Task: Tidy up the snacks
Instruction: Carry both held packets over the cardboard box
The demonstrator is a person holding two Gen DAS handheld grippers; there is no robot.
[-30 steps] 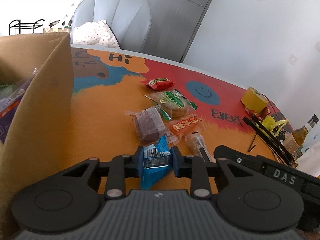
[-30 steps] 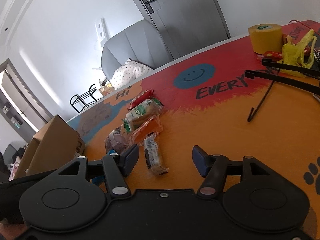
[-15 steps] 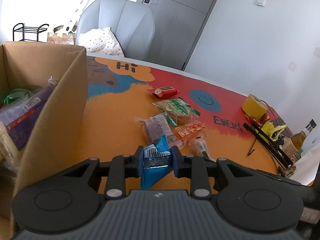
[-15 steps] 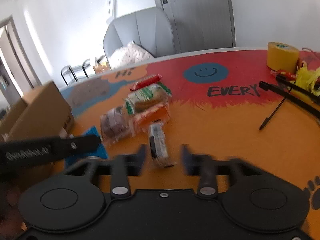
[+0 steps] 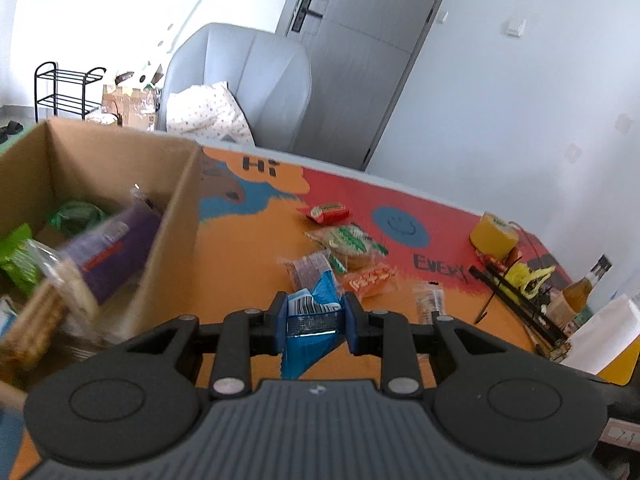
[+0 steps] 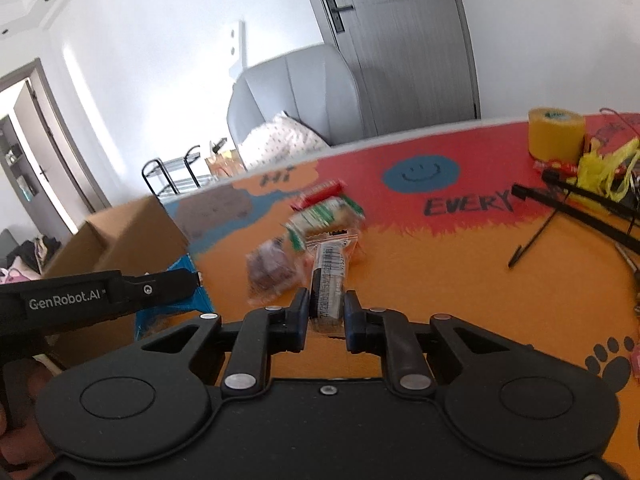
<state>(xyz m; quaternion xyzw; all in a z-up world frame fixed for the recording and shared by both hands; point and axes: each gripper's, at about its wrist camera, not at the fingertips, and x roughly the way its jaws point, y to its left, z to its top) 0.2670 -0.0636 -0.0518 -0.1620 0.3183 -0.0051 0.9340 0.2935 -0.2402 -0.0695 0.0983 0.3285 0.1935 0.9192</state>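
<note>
My left gripper (image 5: pixel 315 321) is shut on a blue snack packet (image 5: pixel 310 330) and holds it above the table, just right of the open cardboard box (image 5: pixel 168 236), which holds several snacks. My right gripper (image 6: pixel 325 318) is shut on a clear-wrapped dark snack bar (image 6: pixel 330 280) at the near end of the snack pile. On the table lie a red packet (image 5: pixel 328 213), a green-and-white packet (image 5: pixel 348 242), a brown cake packet (image 5: pixel 308 272) and an orange packet (image 5: pixel 370 280). The left gripper's body (image 6: pixel 100 296) and the blue packet (image 6: pixel 176 304) show at the left of the right wrist view.
A yellow tape roll (image 5: pixel 493 236), black rods (image 5: pixel 516 300), yellow plastic (image 5: pixel 528 278) and a bottle (image 5: pixel 584 286) crowd the table's right end. A grey chair (image 5: pixel 248 80) with a pillow stands behind the table. White paper (image 5: pixel 604 332) lies at the near right.
My left gripper has risen and moved left toward the box with the blue packet. My right gripper moved in on the snack bar and closed from wide open onto it.
</note>
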